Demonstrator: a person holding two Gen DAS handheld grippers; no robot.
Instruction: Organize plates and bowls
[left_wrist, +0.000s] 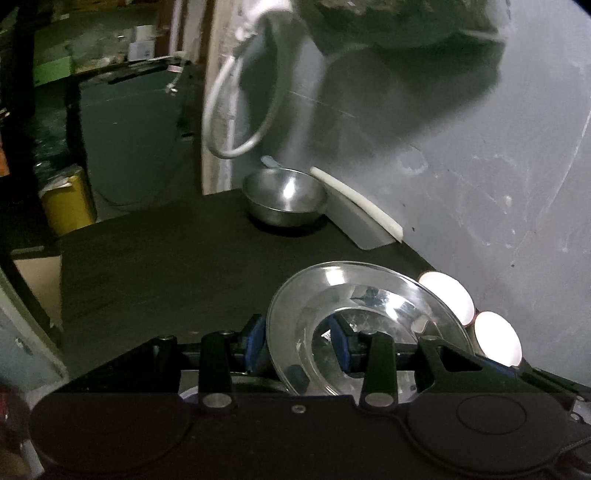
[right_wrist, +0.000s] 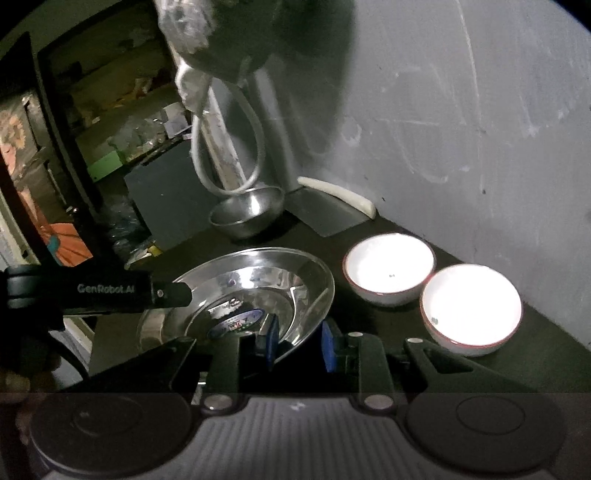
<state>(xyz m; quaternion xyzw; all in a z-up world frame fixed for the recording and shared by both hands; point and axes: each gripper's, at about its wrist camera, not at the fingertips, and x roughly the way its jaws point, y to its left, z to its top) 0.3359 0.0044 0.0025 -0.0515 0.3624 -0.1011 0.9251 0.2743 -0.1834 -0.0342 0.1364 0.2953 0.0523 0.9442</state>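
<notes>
Both hand-held grippers (left_wrist: 298, 347) (right_wrist: 300, 345) seemingly pinch steel plate (right_wrist: 258, 280) rim.

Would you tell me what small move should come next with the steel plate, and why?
Probably raise and level the steel plate before carrying it. Both the left gripper and right gripper appear clamped on its rim, it hangs tilted, and two white bowls stand close beside it on the table.
</notes>
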